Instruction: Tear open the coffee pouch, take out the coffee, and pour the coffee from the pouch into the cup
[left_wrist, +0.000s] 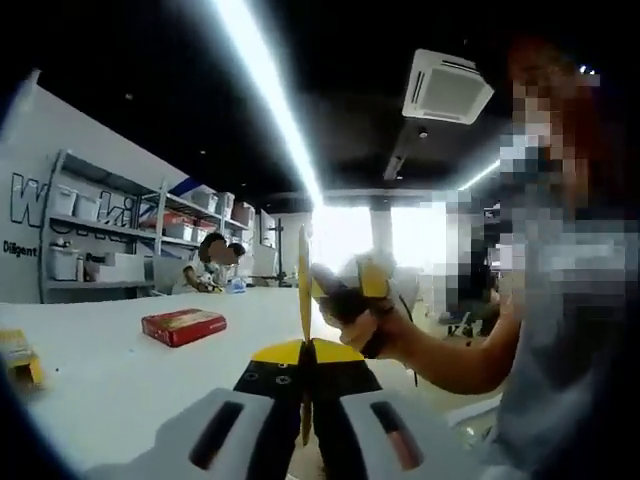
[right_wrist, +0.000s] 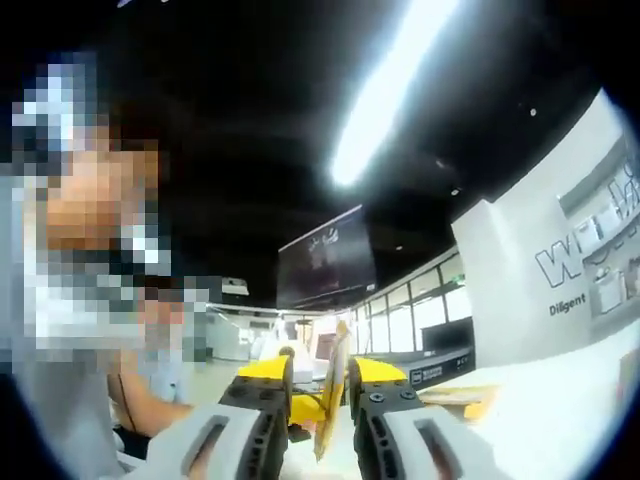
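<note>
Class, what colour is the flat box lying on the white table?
Red box, clearest in the left gripper view.

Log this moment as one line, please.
left gripper: shut on coffee pouch | right gripper: shut on coffee pouch | pouch held edge-on between both | red box: on table

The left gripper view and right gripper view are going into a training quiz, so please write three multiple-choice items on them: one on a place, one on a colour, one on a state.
1. Where does the flat red box lie?
A. on the white table
B. on a shelf
C. in a hand

2. What colour are the gripper jaw tips?
A. green
B. yellow
C. blue

3. How does the left gripper stand?
A. wide open
B. shut on the pouch
C. lying on the table

Answers:
1 A, the flat red box rests on the white table.
2 B, yellow caps top the black jaws.
3 B, the left gripper pinches the thin yellow coffee pouch edge-on; the right gripper also clamps it.
</note>
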